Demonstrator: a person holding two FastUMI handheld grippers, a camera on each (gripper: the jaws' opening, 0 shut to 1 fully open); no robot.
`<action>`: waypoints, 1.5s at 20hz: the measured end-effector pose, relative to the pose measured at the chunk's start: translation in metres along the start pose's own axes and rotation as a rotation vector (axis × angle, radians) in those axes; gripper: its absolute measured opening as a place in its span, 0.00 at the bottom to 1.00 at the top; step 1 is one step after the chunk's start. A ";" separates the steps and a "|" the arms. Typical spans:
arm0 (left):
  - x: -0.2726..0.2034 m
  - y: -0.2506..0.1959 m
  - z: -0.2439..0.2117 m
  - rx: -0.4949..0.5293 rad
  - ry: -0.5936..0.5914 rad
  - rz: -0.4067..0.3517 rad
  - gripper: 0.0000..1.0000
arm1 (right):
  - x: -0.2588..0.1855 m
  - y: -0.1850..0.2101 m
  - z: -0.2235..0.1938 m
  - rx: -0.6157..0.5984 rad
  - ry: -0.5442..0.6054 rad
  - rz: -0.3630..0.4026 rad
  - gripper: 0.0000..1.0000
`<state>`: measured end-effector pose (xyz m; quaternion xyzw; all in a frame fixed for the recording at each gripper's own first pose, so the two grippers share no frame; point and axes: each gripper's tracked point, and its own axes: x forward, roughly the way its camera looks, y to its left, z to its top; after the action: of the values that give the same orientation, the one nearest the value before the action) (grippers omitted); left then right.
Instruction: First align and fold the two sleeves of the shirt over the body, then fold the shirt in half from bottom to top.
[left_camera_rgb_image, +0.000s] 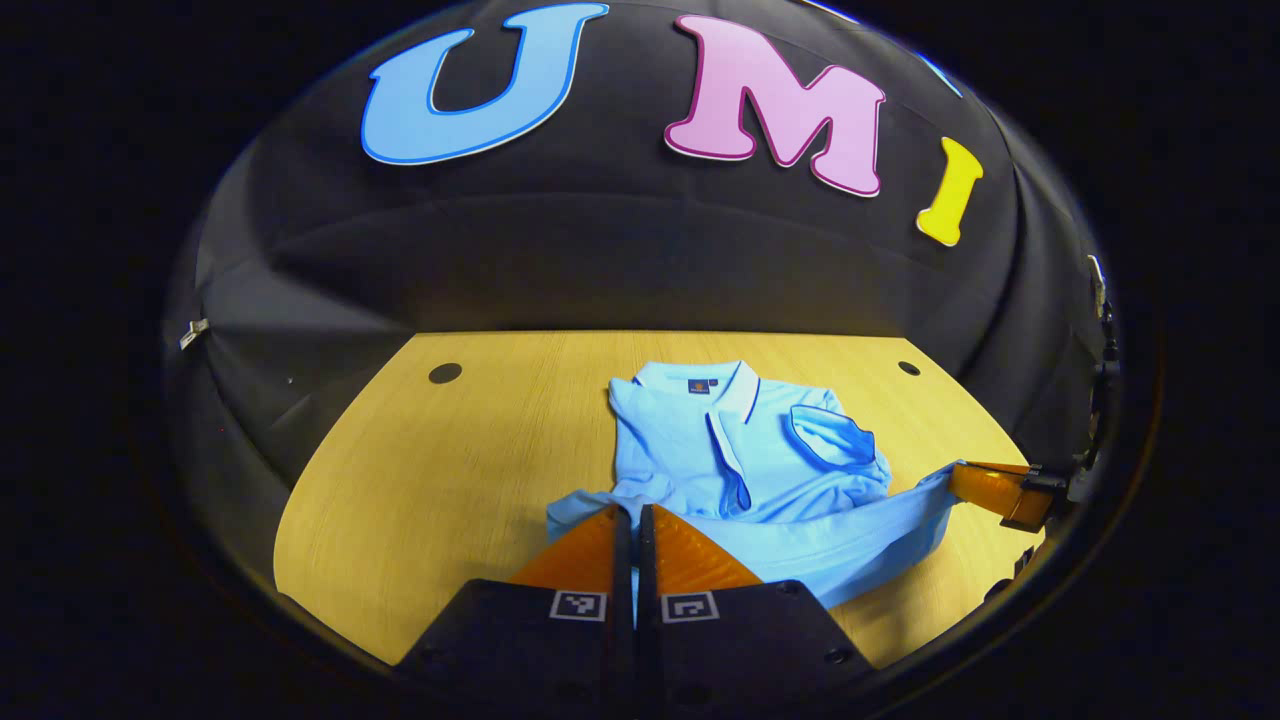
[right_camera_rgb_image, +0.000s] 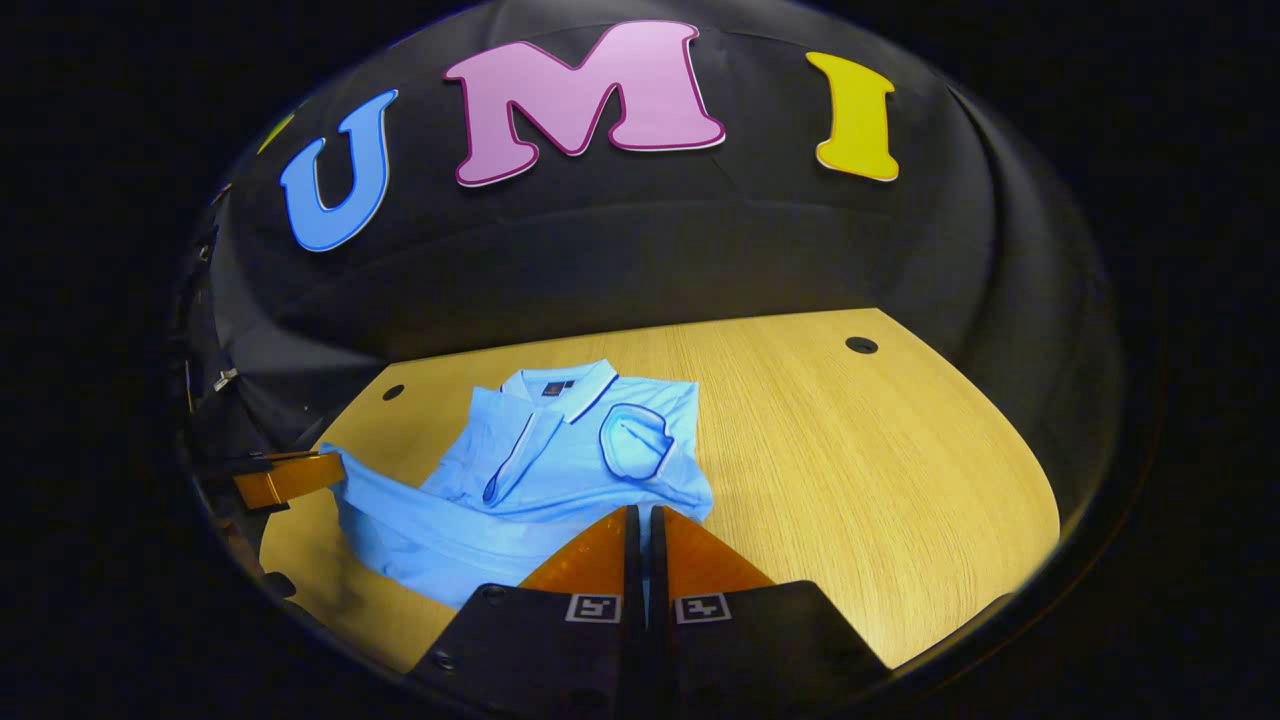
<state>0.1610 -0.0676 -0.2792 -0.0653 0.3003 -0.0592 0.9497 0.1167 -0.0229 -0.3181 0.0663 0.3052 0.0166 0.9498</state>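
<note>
While the left gripper (left_camera_rgb_image: 633, 512) has its two fingers pressed together on the hem of the blue polo shirt (left_camera_rgb_image: 740, 450) at one bottom corner, the right gripper (right_camera_rgb_image: 640, 512) does the same at the other bottom corner, its fingers closed with a sliver of blue cloth between them. In the left gripper view the right gripper (left_camera_rgb_image: 962, 478) shows farther off at the right edge, with the hem stretched as a taut band between the two tools; in the right gripper view the left gripper (right_camera_rgb_image: 330, 470) sits at the left edge holding the opposite end.

The shirt lies collar-away on the wooden table (left_camera_rgb_image: 420, 500), near its middle, with the lower edge raised off the surface. Both sleeves appear already folded in over the body, though the folds on the far side are hard to read through the fisheye, so this is a judgement. The pocket (right_camera_rgb_image: 632, 440) faces up on the chest.

The step in hand is therefore the last one: the bottom-to-top fold. The next move calls for both grippers to carry the hem forward together, level and at equal pace, keeping the band taut so the cloth does not sag or skew, then lay it just below the collar (right_camera_rgb_image: 565, 385) and release.
</note>
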 end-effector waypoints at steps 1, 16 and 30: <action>0.010 0.001 0.005 0.000 -0.004 0.005 0.06 | 0.009 -0.002 0.006 -0.006 -0.003 -0.001 0.05; 0.167 0.020 0.046 -0.012 0.012 0.072 0.06 | 0.178 -0.024 0.039 -0.002 0.032 -0.038 0.05; 0.219 0.024 0.022 -0.001 0.092 0.108 0.06 | 0.228 -0.036 0.017 -0.024 0.113 -0.092 0.05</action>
<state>0.3540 -0.0757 -0.3884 -0.0467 0.3469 -0.0105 0.9367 0.3111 -0.0436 -0.4410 0.0399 0.3606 -0.0196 0.9317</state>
